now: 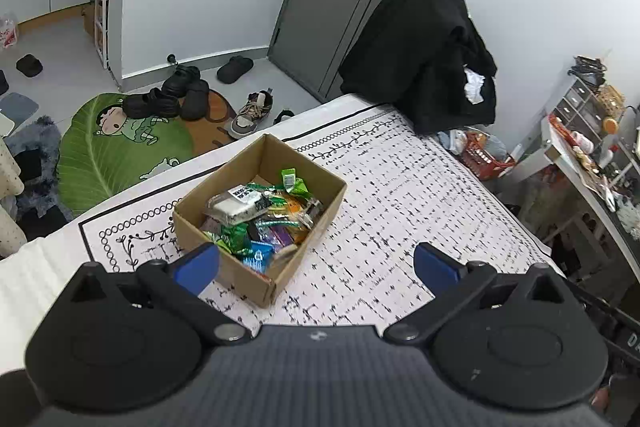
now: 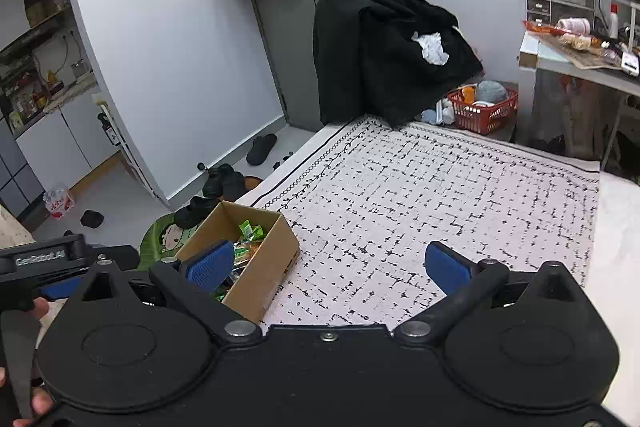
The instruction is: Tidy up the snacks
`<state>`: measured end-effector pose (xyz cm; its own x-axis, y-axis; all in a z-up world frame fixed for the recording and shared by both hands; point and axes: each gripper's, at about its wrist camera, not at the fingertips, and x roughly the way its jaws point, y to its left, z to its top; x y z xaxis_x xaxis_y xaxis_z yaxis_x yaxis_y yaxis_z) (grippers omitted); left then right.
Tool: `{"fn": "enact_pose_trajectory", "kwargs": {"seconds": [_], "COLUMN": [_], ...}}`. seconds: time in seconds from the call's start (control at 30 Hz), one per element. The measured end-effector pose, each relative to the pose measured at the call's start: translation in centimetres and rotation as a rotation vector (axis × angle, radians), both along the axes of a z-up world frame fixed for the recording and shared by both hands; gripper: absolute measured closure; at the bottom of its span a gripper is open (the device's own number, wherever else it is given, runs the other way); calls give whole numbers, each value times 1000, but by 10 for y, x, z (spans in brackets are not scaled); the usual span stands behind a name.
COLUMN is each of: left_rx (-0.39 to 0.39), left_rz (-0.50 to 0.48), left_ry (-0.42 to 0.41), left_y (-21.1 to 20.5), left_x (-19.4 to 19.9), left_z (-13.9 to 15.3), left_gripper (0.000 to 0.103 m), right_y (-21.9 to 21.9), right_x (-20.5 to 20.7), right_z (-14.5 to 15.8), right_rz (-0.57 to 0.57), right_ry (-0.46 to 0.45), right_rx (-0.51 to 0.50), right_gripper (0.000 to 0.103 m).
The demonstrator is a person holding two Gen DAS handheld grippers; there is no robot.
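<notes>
Left wrist view is showing me the biggest surface first: a flat white cloth (image 1: 400, 195) printed with broken black dashes in a grid and a border of small rings and leafy vines, lying smooth over the table. Behind its far edge a bulky black garment (image 1: 424, 55) is slumping in soft folds over something chair-shaped, with a crumpled white scrap showing at its side. On the floor beyond, a leaf-shaped green mat (image 1: 120, 151) with a cartoon figure is carrying several dark rubbery shoes. I am looking down on the cardboard box (image 1: 320, 231), a plain brown corrugated rectangle with its flaps gone or folded, sitting on the cloth near the left edge and turned corner-on to me. Inside it the snacks (image 1: 264, 215) are lying in a loose heap: crinkly green foil wrappers, orange and purple packets, a glossy blue one, and a clear plastic tray with a dark label on top. My left gripper (image 1: 316, 265) is hovering over the box's near corner with its blue ribbed pads spread wide and nothing between them. In the right wrist view my right gripper (image 2: 330, 265) is likewise gaping wide and empty above the cloth, its left pad (image 2: 212, 265) overlapping the box in the picture, while a red plastic mesh basket (image 2: 484, 111) is sitting on the floor past the table.
</notes>
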<state>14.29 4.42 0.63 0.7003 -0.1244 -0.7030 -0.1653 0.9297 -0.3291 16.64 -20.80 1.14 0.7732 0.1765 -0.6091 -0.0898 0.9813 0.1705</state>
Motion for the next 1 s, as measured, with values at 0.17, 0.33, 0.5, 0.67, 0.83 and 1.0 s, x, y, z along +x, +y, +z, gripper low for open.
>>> {"fn": "enact_pose_trajectory", "kwargs": {"seconds": [0.17, 0.33, 0.5, 0.67, 0.83, 1.0], "left_rx": [29, 39, 60, 65, 81, 100], "left_rz": [-8, -2, -10, -15, -20, -30], "left_ry": [-23, -74, -109, -157, -197, -214], "left_y": [-4, -6, -10, -12, -14, -16], "left_x": [-30, -60, -87, -115, -140, -160], "left_z": [16, 31, 41, 50, 56, 56], "left_gripper": [0, 0, 0, 0, 0, 0], "right_y": [-11, -16, -20, -24, -26, -28], "right_x": [-21, -44, -67, -91, -112, -130], "right_z": [9, 16, 23, 30, 33, 36], "right_rz": [-19, -1, 13, 24, 26, 35], "right_ry": [-26, -54, -76, -105, -132, -150], "right_rx": [5, 3, 2, -7, -21, -45], "right_gripper": [1, 1, 0, 0, 0, 0]}}
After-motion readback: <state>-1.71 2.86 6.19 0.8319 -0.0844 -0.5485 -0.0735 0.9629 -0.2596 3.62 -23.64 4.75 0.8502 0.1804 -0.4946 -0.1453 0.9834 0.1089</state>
